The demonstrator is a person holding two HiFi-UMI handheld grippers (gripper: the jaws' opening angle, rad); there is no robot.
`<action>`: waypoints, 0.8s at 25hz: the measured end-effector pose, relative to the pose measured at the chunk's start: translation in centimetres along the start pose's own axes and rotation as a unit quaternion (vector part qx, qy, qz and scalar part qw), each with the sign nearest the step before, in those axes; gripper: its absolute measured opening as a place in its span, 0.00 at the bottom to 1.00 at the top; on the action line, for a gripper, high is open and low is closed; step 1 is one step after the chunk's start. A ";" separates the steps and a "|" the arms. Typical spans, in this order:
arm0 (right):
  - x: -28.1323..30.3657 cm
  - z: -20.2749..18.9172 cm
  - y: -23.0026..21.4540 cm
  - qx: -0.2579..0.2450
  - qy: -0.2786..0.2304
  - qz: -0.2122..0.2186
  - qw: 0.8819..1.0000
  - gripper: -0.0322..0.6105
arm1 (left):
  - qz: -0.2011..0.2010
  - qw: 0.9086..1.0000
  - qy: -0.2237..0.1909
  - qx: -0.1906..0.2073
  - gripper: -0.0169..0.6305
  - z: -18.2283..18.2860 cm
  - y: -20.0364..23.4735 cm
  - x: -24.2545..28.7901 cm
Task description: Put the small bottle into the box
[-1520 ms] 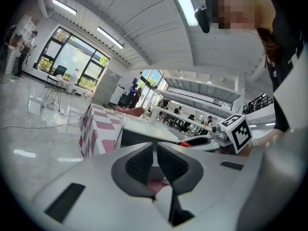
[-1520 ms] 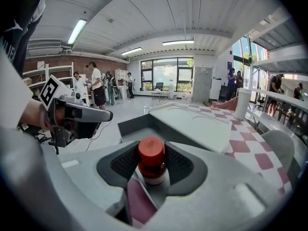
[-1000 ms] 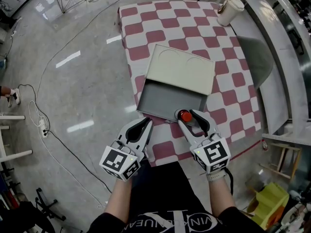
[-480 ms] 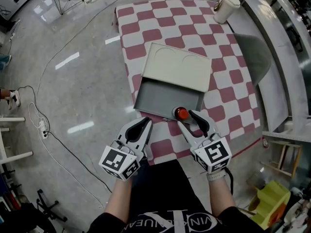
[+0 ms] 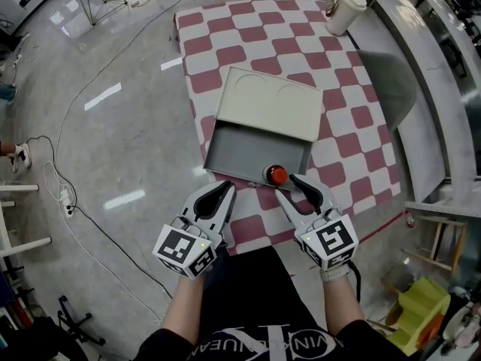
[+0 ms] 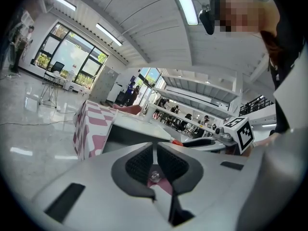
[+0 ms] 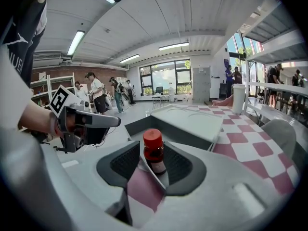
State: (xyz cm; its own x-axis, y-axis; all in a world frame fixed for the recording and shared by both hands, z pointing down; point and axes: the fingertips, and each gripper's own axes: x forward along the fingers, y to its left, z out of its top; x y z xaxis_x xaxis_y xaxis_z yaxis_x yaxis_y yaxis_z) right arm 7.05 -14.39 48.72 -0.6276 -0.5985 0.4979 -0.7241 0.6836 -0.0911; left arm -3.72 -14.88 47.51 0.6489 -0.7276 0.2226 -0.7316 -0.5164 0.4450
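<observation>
The small bottle (image 5: 279, 175) with a red cap stands upright at the near right corner of the open grey box (image 5: 248, 153). The box's pale lid (image 5: 270, 104) covers its far half. My right gripper (image 5: 286, 186) reaches the bottle from the near side. In the right gripper view the bottle (image 7: 154, 148) stands between the pads of the right gripper (image 7: 152, 154), with a gap on its left side. These jaws have just been closing a little around it. My left gripper (image 5: 225, 189) hovers left of the right one over the table's near edge; its pads (image 6: 144, 163) meet with nothing in them.
The box lies on a table with a red and white checked cloth (image 5: 346, 126). A white cup (image 5: 340, 10) stands at the far right corner. A grey chair (image 5: 391, 81) is right of the table. Cables (image 5: 68, 194) run over the floor at the left.
The table and box have drifted slightly up and left in the head view. The bottle now stands a little further out towards the right jaws' tips. The left gripper has not moved.
</observation>
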 end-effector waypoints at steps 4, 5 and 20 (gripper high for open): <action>-0.4 0.1 -0.1 0.000 -0.002 -0.001 1.000 0.28 | -0.002 1.000 0.004 0.004 0.07 0.6 -0.4 0.3; -0.5 0.2 -0.1 0.000 -0.003 0.000 1.000 0.28 | -0.002 1.000 0.002 0.005 0.07 0.7 -0.4 0.3; -1.5 1.9 -0.3 0.013 -0.031 -0.012 0.999 0.09 | -0.007 1.000 -0.005 0.017 0.07 2.2 -0.8 0.5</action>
State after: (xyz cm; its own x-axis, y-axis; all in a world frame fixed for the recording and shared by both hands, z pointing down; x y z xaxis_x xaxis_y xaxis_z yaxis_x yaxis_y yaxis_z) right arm 7.61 -14.52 46.34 -0.6260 -0.6394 0.4465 -0.7454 0.6588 -0.1018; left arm -3.24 -15.84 45.36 0.6564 -0.7253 0.2076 -0.7300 -0.5411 0.4174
